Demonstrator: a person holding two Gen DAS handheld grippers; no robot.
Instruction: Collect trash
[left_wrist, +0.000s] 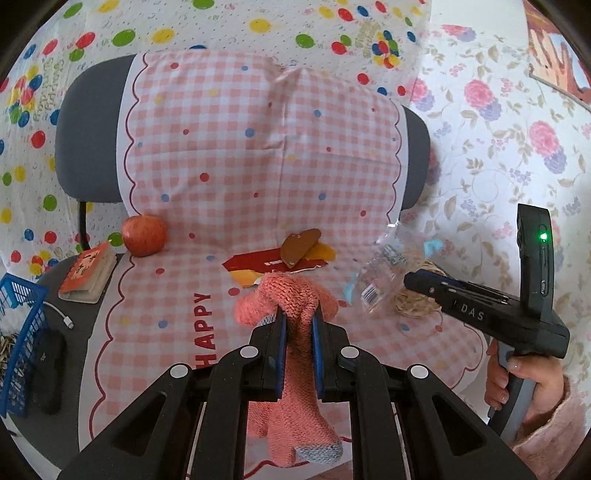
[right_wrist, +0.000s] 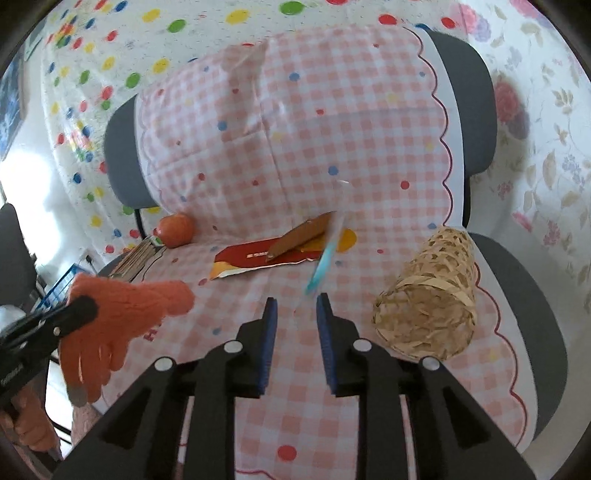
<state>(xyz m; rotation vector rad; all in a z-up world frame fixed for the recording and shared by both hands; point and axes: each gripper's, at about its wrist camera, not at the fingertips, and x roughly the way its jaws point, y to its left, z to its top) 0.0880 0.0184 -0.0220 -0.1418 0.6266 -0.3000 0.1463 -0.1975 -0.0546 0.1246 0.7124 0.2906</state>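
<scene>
Grey office chair (left_wrist: 86, 140) draped with a pink checked cloth (left_wrist: 236, 155) printed "HAPPY", filling most of both views; dotted balloon sheet (left_wrist: 110, 33) behind it and flowered fabric (left_wrist: 498, 147) off to the right. On the right part of the seat, a woven straw basket (right_wrist: 428, 295) lying on its side, mouth toward the camera. Left gripper (left_wrist: 298, 325) clamped on a salmon knitted glove (left_wrist: 291, 369), which hangs down between the blue pads. Right gripper (right_wrist: 293, 314) with jaws parted and nothing pressed between them; a clear plastic wrapper with blue ends (right_wrist: 325, 254) blurred just beyond the fingertips, in the air over the seat and apart from the pads, beside the basket in the left wrist view. Farther back on the seat, a red packet (left_wrist: 273, 263) with a brown leather tag (left_wrist: 299, 245) lying across it and yellow scraps (left_wrist: 323, 253) under it. At the seat's left edge, a red apple (left_wrist: 144, 236), a small book (left_wrist: 86, 273), and a blue mesh tray (left_wrist: 22, 332) near a white cable (left_wrist: 61, 314).
</scene>
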